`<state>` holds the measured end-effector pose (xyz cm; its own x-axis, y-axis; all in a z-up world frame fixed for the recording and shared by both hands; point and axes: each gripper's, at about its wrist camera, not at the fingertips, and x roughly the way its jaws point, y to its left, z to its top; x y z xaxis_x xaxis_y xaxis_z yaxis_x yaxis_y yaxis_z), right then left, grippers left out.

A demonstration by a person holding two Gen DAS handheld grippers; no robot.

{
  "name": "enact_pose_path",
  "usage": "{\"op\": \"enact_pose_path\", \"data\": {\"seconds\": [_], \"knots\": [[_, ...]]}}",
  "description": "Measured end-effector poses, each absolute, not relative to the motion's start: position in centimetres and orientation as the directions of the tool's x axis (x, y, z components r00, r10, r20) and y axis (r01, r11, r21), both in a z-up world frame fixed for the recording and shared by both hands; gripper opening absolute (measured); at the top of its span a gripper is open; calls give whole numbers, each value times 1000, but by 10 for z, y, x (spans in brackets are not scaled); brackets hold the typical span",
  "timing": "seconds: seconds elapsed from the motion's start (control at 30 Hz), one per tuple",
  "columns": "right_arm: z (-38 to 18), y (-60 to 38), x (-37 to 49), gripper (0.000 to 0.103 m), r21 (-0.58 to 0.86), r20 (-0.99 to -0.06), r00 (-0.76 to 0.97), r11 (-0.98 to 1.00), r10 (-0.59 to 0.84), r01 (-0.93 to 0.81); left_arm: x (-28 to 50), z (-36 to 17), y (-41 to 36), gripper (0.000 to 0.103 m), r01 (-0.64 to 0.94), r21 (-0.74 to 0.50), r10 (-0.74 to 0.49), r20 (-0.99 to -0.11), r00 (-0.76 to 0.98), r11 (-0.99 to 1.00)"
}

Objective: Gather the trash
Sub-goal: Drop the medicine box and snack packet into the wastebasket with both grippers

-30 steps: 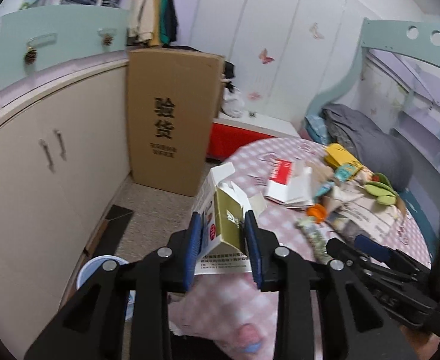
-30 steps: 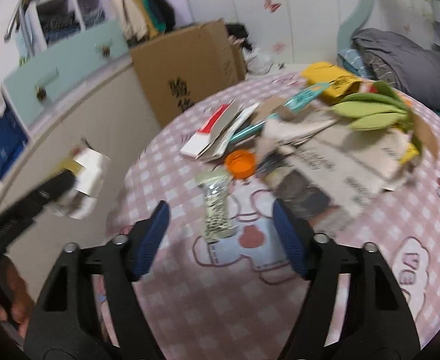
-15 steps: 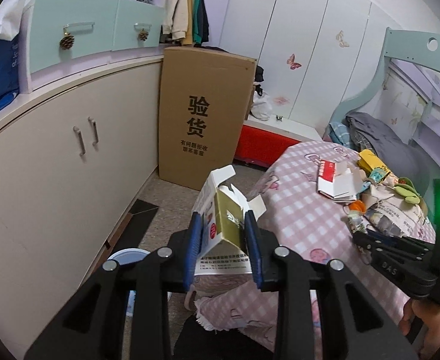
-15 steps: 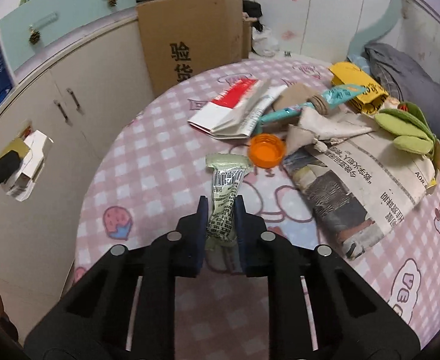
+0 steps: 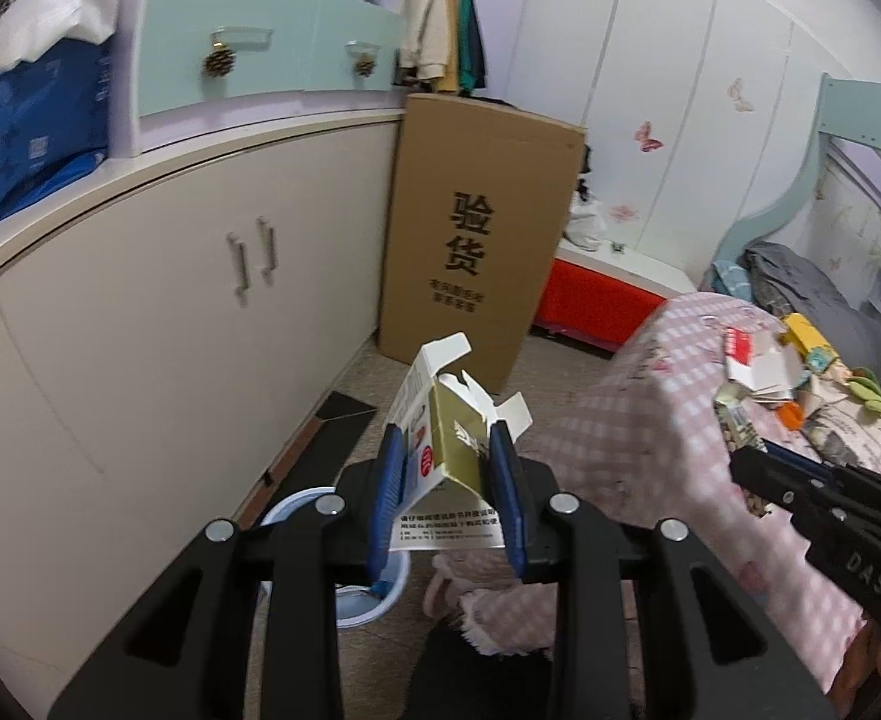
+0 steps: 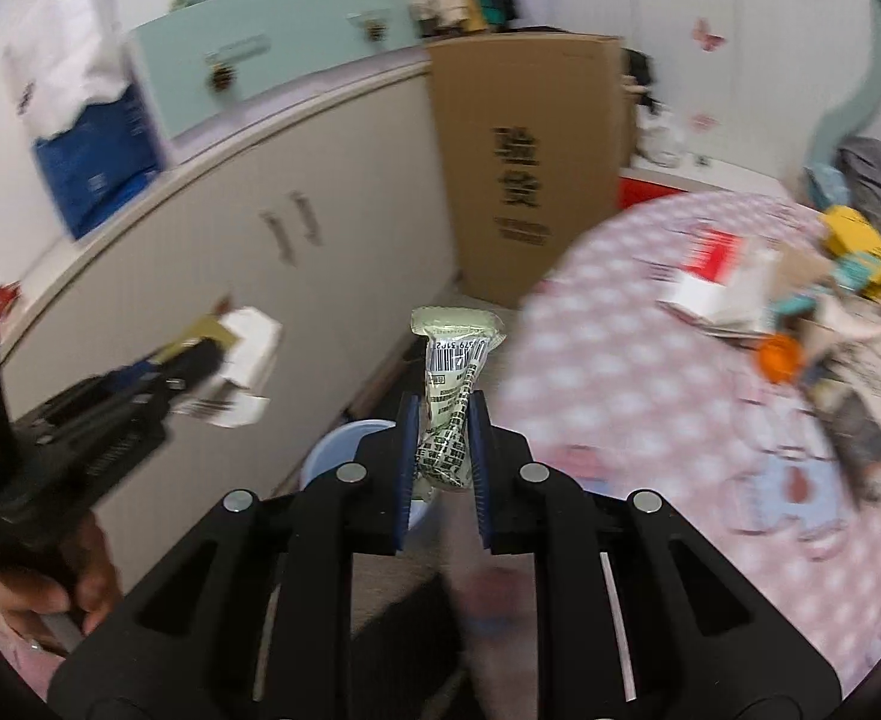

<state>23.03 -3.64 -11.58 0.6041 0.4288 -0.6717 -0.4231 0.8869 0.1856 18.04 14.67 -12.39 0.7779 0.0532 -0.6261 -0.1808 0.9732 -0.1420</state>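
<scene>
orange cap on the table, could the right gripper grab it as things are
Probably not yet. The right gripper is shut on a green wrapper and sits off the table's edge, over a blue bin. The orange cap lies uncovered, so an emptied gripper could likely reach it.

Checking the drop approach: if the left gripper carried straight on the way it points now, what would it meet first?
Probably the floor beside the pale blue bin. The left gripper, shut on the opened carton, points down past the bin; depth is unclear.
</scene>
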Motion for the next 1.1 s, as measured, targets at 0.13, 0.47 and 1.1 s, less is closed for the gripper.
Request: {"op": "enact_pose_path", "data": {"seconds": [0.13, 0.47, 1.1], "knots": [[-126, 6, 232, 17, 195, -676, 564, 853, 475, -484, 179, -132, 169, 29, -229, -127, 97, -639, 763, 965], [-163, 68, 252, 17, 248, -685, 501, 815, 530, -524, 196, -167, 221, 29, -315, -128, 141, -696, 704, 940], [-209, 89, 270, 17, 265, -729, 461, 830, 505, -490, 223, -196, 241, 75, -358, 8, 253, -720, 646, 934]]}}
